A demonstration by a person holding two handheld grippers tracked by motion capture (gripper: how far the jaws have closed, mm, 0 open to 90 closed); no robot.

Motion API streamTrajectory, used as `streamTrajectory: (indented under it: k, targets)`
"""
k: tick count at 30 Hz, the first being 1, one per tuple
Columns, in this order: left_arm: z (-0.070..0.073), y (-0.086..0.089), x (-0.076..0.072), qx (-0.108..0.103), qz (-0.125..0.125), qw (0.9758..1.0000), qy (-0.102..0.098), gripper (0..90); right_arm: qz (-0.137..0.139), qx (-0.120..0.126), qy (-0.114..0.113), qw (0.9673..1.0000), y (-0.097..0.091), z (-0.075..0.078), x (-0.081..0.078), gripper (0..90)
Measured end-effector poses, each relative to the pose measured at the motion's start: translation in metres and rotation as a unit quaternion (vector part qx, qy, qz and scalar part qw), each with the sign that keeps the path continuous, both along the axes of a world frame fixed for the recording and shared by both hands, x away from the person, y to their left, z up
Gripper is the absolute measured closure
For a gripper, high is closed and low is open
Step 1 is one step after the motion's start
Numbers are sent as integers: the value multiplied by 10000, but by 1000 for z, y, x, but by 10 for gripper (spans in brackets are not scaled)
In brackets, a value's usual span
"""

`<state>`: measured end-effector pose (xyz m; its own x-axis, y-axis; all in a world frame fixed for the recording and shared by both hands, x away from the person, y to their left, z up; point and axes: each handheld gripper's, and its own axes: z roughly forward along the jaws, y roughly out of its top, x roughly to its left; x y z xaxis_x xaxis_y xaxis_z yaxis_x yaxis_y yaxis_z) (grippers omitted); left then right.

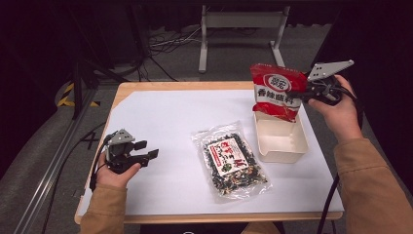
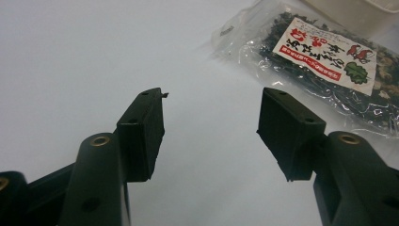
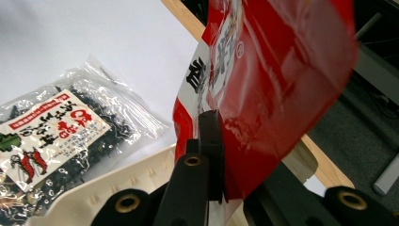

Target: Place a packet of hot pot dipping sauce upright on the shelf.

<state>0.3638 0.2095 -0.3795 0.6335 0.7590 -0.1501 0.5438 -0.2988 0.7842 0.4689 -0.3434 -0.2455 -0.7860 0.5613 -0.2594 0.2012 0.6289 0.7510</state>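
Over the tray, a red bag is held

At the near left, the left gripper [image 1: 146, 150] is kept open and empty above the sheet [image 1: 165, 117]; farther, the red bag [image 1: 277, 91] is clamped by the right gripper [image 1: 306, 92] above the tray [image 1: 280, 144], beside the clear bag [image 1: 231, 159].

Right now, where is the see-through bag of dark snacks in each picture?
High view: the clear snack bag lies mid-table, just left of the cream tray.
Left gripper view: the bag lies at upper right.
Right gripper view: it lies at the left.
Shared landmark: the cream tray beside the bag.
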Motion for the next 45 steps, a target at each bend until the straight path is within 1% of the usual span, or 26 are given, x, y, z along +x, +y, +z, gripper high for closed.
streamTrajectory:
  k: [5, 9, 13, 18, 24, 27, 31, 33, 36, 40, 41, 45]
  targets:
    - [-1, 3, -3, 5, 58, 10000, 25, 418, 49, -89, -36, 9999, -4, -5, 7, 890]
    - [-2, 5, -5, 20, 147, 9998, 101, 422, 9, -130, 19, 9999, -7, -9, 14, 890]
    - [-3, 7, -6, 37, 195, 9997, 114, 424, -6, -229, 40, 9997, -8, -15, 23, 890]
    - [-4, 7, -5, 46, 201, 9997, 128, 424, 18, -241, 42, 9997, -8, -22, 31, 889]
    - [-4, 6, -5, 83, 186, 9996, 179, 425, 15, -375, -43, 9993, -5, -30, 39, 889]
    - [-4, 5, -4, 99, 156, 9997, 173, 426, -2, -357, -81, 9993, -6, -33, 41, 888]
    - [-4, 5, -4, 104, 147, 9997, 179, 426, -48, -306, -71, 9995, -8, -37, 42, 888]
    - [-4, 4, -3, 80, 149, 9997, 176, 426, -66, -232, -69, 9997, -10, -39, 42, 887]
    - [-4, 3, -3, 99, 137, 9997, 147, 426, -98, -153, -82, 9998, -14, -43, 41, 887]
    - [-4, 1, -2, 108, 106, 9997, 170, 426, -94, -88, -124, 9998, -18, -46, 40, 887]
    - [-4, 0, -1, 120, 88, 9998, 149, 425, -80, -83, -151, 9998, -19, -47, 39, 887]
    - [-4, -1, 0, 116, 58, 9998, 165, 425, -40, -74, -166, 9998, -19, -48, 39, 887]
